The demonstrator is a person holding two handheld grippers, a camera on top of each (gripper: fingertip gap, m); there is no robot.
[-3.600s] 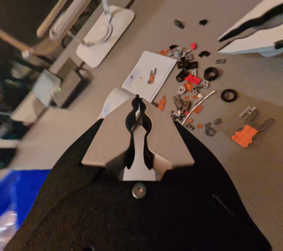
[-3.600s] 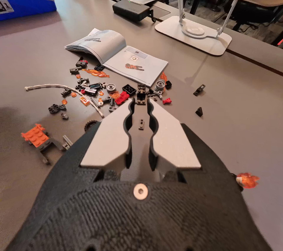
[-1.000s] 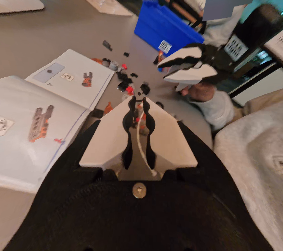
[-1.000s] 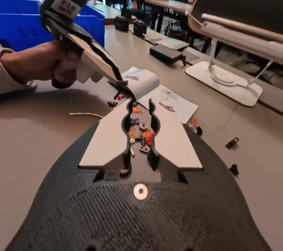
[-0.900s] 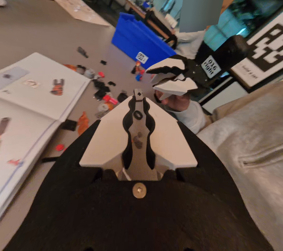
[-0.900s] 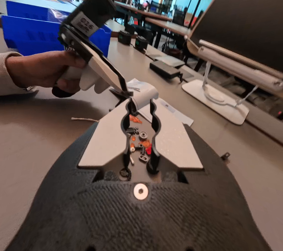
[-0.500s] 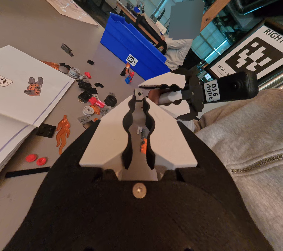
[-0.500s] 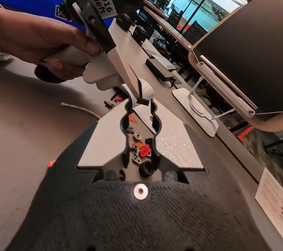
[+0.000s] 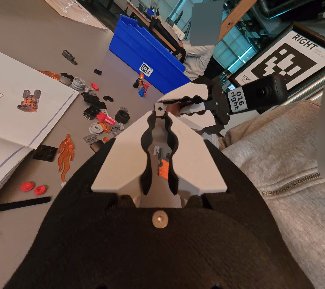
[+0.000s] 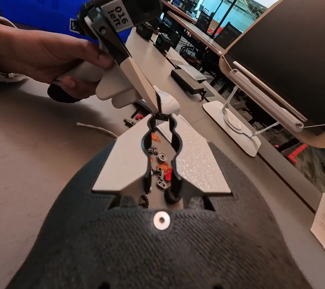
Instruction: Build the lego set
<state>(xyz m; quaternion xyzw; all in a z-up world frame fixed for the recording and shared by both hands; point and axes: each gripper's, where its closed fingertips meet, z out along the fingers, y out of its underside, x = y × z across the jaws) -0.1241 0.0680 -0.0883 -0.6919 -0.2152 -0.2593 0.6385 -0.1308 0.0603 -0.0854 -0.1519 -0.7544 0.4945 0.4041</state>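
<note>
My left gripper (image 9: 160, 113) is shut on a small grey piece with a cross hole (image 9: 159, 108) and holds it above the table. The right gripper (image 9: 162, 104) reaches in from the right, its tips above and below that piece. In the right wrist view my right gripper (image 10: 161, 118) has its tips tight against both sides of the piece (image 10: 162, 116). The left gripper (image 10: 157, 110) pinches it from above. Loose lego parts (image 9: 100, 118) lie below, beside the open instruction booklet (image 9: 26, 104). An orange sub-assembly (image 9: 163, 167) shows between the left fingers.
A blue bin (image 9: 144, 55) stands behind two minifigures (image 9: 141, 85). An orange flame (image 9: 66, 153), red studs (image 9: 33, 188) and a black tyre (image 9: 122, 116) lie near. A lamp base (image 10: 232, 125), a power brick (image 10: 188, 81) and a string (image 10: 96, 129) are on the table. The person's grey sweatshirt (image 9: 281, 174) fills the right. Both grippers' tips are close together, under 4 cm apart. About 11 cm separates my left fingertips from the orange flame (image 9: 66, 153).
Both grippers rose from the table and came together. The left carries the small grey piece; the right gripper's jaws have narrowed around it over the last half second.
</note>
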